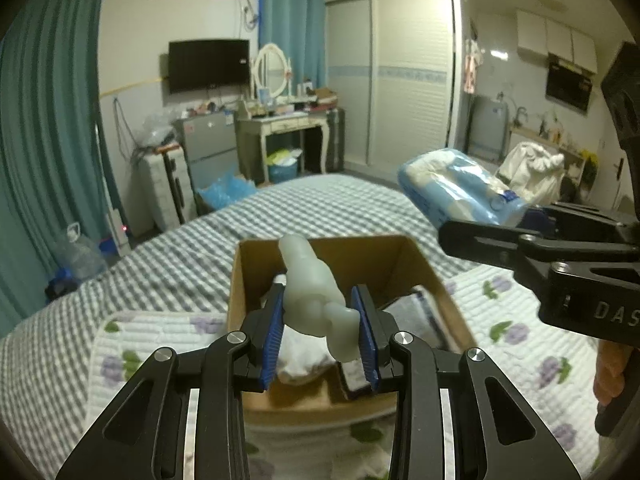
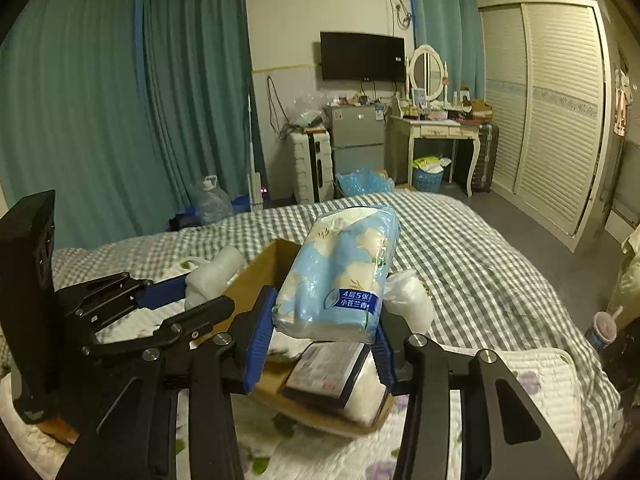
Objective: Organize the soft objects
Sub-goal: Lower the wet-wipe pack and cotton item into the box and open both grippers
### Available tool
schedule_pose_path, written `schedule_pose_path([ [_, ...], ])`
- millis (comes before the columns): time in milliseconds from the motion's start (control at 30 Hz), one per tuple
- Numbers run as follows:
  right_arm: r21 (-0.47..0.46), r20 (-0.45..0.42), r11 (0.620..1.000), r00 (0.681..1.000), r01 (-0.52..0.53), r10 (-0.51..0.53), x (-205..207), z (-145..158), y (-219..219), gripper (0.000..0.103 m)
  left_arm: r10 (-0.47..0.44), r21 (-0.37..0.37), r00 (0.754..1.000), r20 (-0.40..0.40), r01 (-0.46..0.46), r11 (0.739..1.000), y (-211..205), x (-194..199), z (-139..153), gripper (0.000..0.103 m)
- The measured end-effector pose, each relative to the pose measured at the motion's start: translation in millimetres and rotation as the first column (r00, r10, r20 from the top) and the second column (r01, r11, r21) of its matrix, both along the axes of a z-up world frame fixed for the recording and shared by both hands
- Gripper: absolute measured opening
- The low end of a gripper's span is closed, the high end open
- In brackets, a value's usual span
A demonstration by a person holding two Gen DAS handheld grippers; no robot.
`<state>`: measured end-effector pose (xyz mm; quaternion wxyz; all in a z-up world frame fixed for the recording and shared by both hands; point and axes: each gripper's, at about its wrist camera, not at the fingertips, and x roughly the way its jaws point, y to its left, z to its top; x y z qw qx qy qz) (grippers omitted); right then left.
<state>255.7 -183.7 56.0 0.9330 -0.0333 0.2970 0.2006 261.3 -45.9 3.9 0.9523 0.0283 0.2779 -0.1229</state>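
Left wrist view | your left gripper (image 1: 320, 330) clamped a pale rubbery toy (image 1: 316, 292) above the cardboard box (image 1: 404, 258), ready to drop | your right gripper (image 2: 320, 340) squeezed a tissue pack (image 2: 340, 272) over it

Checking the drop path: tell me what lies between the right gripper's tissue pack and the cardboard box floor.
In the right wrist view, a dark flat packet lies in the cardboard box directly under the tissue pack held by the right gripper.

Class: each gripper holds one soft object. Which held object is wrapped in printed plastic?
The tissue pack in the right gripper: blue, flower-printed wrap. The left gripper holds a plain whitish toy.
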Motion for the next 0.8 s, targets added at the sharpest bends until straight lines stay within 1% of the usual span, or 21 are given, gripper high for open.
schedule_pose_path([
  [133,-0.019,-0.043,1.000,0.999,0.001,-0.002,44,-29,9,0.044,0.007,0.015,0.999,-0.032,-0.006,1.000,0,26,-22,0.033],
  [267,-0.031,-0.072,1.000,0.997,0.004,-0.006,70,-55,9,0.044,0.005,0.033,0.999,-0.054,-0.003,0.999,-2,38,-36,0.033],
  [367,-0.032,-0.085,0.999,0.996,0.010,-0.013,80,-69,9,0.044,-0.003,0.042,0.998,-0.062,0.005,0.999,-7,39,-41,0.034],
  [433,-0.023,-0.090,1.000,0.996,0.019,-0.021,82,-73,6,0.044,-0.001,0.042,0.998,-0.064,0.003,0.999,-8,38,-42,0.039],
  [467,-0.021,-0.095,1.000,0.995,0.022,-0.024,83,-75,5,0.045,0.004,0.038,0.998,-0.064,-0.002,0.999,-9,39,-41,0.040],
  [500,-0.023,-0.096,0.999,0.995,0.026,-0.028,81,-74,5,0.047,0.012,0.032,0.998,-0.067,-0.010,0.999,-9,38,-41,0.042],
  [533,-0.024,-0.096,0.999,0.995,0.033,-0.035,81,-74,4,0.047,0.018,0.029,0.997,-0.070,-0.016,0.999,-9,38,-40,0.050],
  [567,-0.026,-0.095,0.999,0.994,0.042,-0.045,80,-73,2,0.049,0.026,0.026,0.997,-0.071,-0.024,0.999,-9,37,-37,0.062],
  [600,-0.027,-0.096,0.998,0.994,0.050,-0.052,79,-71,3,0.053,0.037,0.027,0.997,-0.068,-0.035,0.999,-9,36,-34,0.067],
  [633,-0.026,-0.094,0.998,0.994,0.057,-0.060,76,-68,3,0.055,0.050,0.029,0.997,-0.056,-0.048,0.998,-8,33,-30,0.075],
  [667,-0.026,-0.086,0.998,0.994,0.065,-0.067,73,-63,3,0.061,0.061,0.031,0.997,-0.043,-0.060,0.998,-8,28,-24,0.078],
  [800,-0.038,-0.058,0.996,0.995,0.074,-0.077,54,-40,2,0.062,0.077,0.029,0.997,-0.012,-0.077,0.997,-2,7,6,0.079],
])
